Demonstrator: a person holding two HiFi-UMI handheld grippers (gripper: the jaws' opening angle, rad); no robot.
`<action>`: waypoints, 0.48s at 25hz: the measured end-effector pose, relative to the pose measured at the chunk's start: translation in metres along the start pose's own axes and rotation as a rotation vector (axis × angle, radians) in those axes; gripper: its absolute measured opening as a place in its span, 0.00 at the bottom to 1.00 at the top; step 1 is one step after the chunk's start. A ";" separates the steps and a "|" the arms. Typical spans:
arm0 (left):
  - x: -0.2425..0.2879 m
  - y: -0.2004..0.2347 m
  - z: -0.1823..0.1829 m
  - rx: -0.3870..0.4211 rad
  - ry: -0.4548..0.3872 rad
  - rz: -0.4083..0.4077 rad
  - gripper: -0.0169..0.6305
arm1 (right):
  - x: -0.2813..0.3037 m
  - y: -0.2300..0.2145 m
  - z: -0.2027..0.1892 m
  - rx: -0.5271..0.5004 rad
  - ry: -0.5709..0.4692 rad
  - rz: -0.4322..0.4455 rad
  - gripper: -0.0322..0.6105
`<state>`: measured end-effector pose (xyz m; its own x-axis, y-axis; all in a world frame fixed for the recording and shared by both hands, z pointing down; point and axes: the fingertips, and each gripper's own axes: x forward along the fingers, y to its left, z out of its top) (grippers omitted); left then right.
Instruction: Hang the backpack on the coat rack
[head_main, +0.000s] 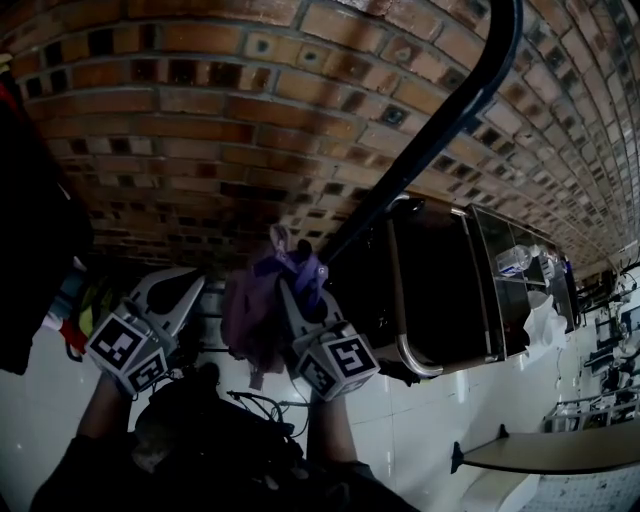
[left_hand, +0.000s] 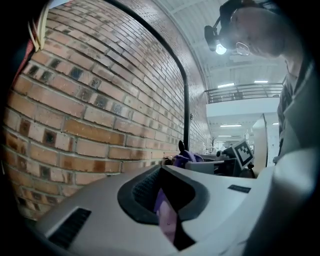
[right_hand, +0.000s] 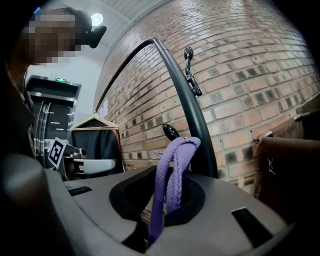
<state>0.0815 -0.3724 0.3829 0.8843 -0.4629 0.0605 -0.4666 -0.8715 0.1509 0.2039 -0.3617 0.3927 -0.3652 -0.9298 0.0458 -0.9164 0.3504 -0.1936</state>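
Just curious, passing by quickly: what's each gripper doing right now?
Left gripper: closed on purple fabric.
Right gripper: closed on the purple strap.

Dim, underexposed head view; lamp glare in gripper views; fisheye warp w/ dark corners.

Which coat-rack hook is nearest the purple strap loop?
The lower knob-tipped hook, right behind the purple strap loop; the upper hook sits higher on the pole.
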 end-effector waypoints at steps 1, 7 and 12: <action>-0.003 -0.002 -0.002 -0.002 -0.002 0.002 0.09 | 0.000 0.001 -0.004 -0.002 -0.001 -0.005 0.10; -0.019 -0.022 -0.018 -0.012 -0.001 0.008 0.08 | -0.021 -0.002 -0.029 -0.003 -0.022 -0.042 0.27; -0.033 -0.048 -0.028 -0.013 0.009 0.009 0.09 | -0.060 -0.007 -0.035 -0.005 -0.033 -0.127 0.30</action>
<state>0.0753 -0.3112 0.4013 0.8805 -0.4688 0.0711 -0.4739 -0.8654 0.1631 0.2264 -0.3042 0.4254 -0.2406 -0.9699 0.0372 -0.9558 0.2301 -0.1830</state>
